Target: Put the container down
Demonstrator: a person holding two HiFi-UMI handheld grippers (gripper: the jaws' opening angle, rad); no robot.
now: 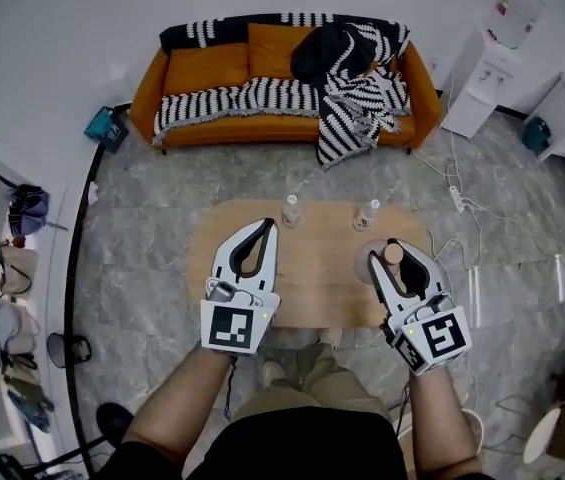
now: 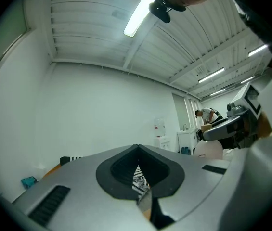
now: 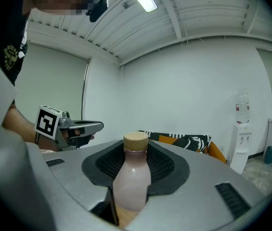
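Forearms (image 1: 177, 408) outstretched, the person has the left gripper (image 1: 267, 225) pinched shut on nothing and the right gripper (image 1: 394, 251) clamped round a tan-capped pink bottle (image 3: 132, 177) over the right edge of the wooden table (image 1: 312, 278), where an off-centre release might tip it floorward.

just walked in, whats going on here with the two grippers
A person stands over a small wooden table with a gripper in each hand. The right gripper is clamped on a pink bottle with a cork-coloured cap, over the table's right side; whether it touches the tabletop can't be told. The left gripper is shut and empty. Two small bottles stand at the table's far edge.
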